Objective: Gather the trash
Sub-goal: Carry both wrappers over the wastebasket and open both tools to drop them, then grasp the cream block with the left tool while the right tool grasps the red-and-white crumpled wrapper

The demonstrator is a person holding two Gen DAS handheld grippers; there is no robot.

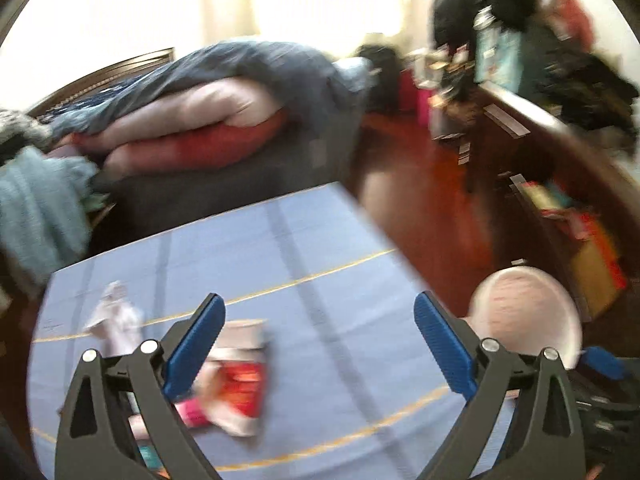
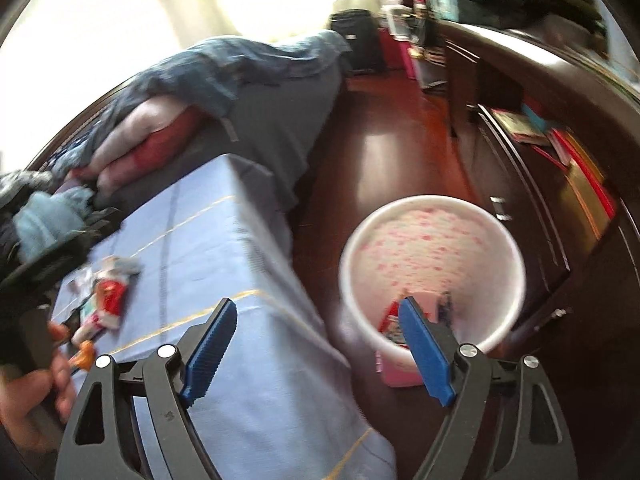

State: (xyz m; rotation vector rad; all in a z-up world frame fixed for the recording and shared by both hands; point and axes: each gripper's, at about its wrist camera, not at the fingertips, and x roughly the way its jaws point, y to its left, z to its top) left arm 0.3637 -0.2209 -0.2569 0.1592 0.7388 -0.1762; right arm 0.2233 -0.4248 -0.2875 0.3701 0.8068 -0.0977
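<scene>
Both tongs gaping, nothing held. My left tong [image 1: 320, 340] hangs over the wrappers [image 1: 236, 380] on the blue cloth [image 1: 320, 240], lower left of frame. My right tong [image 2: 320, 344] sits by the white bin [image 2: 432, 260] at lower right (some trash already inside). Next I'd drop the left one flat, straddle the red wrapper, pinch its raised edge; blur hides detail
</scene>
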